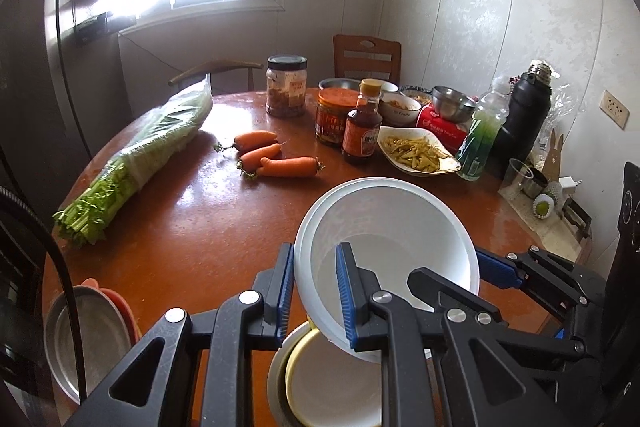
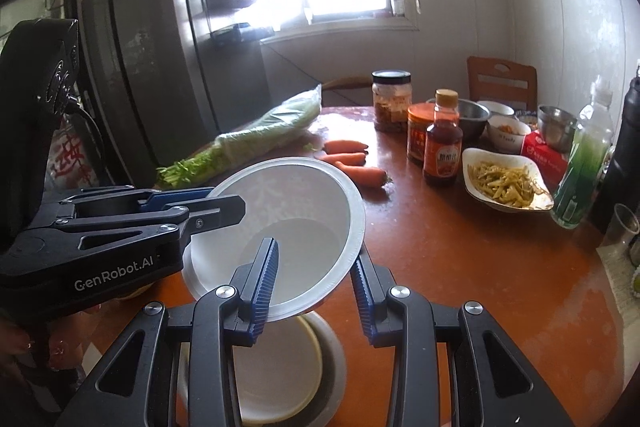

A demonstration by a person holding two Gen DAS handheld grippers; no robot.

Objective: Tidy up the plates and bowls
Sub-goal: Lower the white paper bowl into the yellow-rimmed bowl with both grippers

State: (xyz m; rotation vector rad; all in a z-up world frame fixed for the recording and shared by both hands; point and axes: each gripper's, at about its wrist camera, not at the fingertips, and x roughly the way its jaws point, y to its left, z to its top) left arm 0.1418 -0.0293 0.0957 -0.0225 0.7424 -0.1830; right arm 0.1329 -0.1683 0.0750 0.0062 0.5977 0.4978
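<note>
A white bowl [image 1: 384, 227] [image 2: 288, 211] hangs tilted above the brown round table [image 1: 200, 227], held at opposite sides of its rim. My left gripper [image 1: 316, 295] [image 2: 204, 201] is shut on the bowl's left rim, one blue pad inside and one outside. On the right rim my right gripper [image 2: 314, 287] [image 1: 484, 263] is shut the same way. Directly below sits a yellow-rimmed bowl [image 1: 328, 379] [image 2: 272, 379] resting in a grey metal dish [image 2: 332, 355].
A metal plate [image 1: 88, 339] on reddish plates lies at the near left edge. Carrots [image 1: 276, 159], bagged celery [image 1: 140, 155], jars, a sauce bottle [image 1: 362, 123], a dish of yellow strips [image 1: 418, 151], steel bowls [image 1: 452, 103] and a green bottle [image 1: 482, 139] crowd the far side.
</note>
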